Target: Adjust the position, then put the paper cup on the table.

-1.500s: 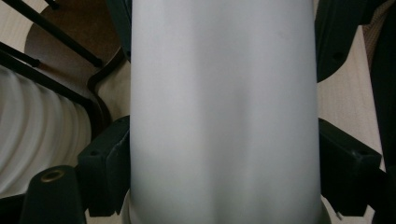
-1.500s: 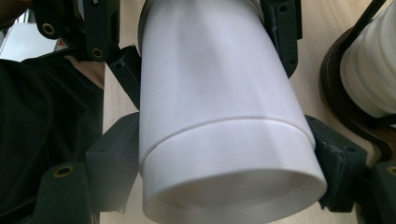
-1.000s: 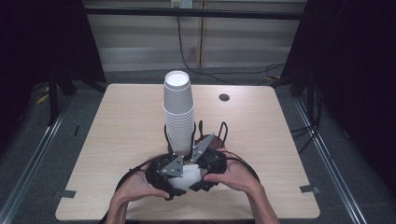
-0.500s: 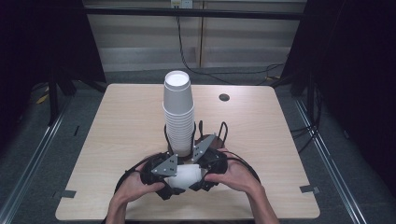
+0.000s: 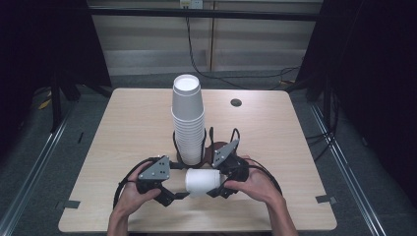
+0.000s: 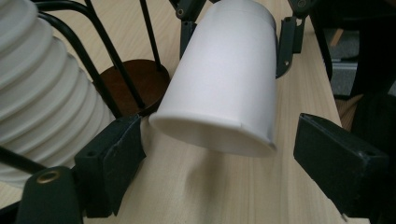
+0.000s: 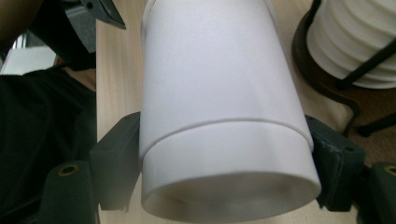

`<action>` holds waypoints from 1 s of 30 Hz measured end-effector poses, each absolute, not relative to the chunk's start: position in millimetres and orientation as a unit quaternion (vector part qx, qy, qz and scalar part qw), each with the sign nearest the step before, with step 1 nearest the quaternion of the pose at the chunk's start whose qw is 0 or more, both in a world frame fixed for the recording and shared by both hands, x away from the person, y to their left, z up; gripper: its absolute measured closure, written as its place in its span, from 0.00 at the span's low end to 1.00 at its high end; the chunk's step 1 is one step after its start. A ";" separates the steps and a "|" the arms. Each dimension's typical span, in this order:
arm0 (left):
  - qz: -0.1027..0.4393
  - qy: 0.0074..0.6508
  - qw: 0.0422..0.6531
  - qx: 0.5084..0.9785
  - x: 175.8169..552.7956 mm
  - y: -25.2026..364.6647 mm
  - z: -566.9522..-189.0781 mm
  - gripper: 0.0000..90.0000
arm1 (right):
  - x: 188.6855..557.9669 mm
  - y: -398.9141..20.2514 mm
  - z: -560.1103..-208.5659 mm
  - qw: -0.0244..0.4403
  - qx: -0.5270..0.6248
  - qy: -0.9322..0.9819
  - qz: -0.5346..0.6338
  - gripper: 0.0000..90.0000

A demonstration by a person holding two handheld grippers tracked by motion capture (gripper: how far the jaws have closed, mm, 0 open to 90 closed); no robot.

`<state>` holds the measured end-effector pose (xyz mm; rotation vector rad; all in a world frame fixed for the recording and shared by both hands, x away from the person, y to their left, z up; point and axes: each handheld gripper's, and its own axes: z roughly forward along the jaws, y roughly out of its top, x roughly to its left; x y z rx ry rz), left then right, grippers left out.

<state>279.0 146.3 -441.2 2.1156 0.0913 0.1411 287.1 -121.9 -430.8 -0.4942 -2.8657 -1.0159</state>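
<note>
— Hardly anything is shifting since the earlier frames: both hands are staying at 6 o'clock on the counter (image 5: 123, 123), and the cup (image 5: 200, 181) is hanging on its side between them as before.

— Who is carrying it?

— The right gripper (image 5: 222, 183) is. In the right gripper view its jaws are clenching the cup (image 7: 224, 116) from both sides. In that view it is looking like two cups nested, with a second rim showing halfway along the wall.

— And the left gripper (image 5: 169, 192)?

— It is sitting released. In the left gripper view its jaws are standing wide, one at each side of the cup (image 6: 224, 79), with a gap to the wall. The cup's wide end is pointing toward it.

— How is it going to handle?

— Probably very light, thin-walled and smooth, so it is likely to dent under a hard squeeze and slip under a weak one. I would be gripping near a rolled rim, where the wall is stiffest, and if they are nested, pulling straight along the axis.

— What is crowding it?

— At 12 o'clock the stack (image 5: 188, 118) is standing upright in its wire holder (image 5: 208, 142), just beyond the grippers, so a wide swing could be knocking it.
</note>
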 end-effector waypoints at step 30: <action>0.053 0.095 0.576 0.810 275.3 164.2 -459.4 0.17 | 279.3 -137.3 -445.7 0.013 -0.182 -0.872 -0.454 0.25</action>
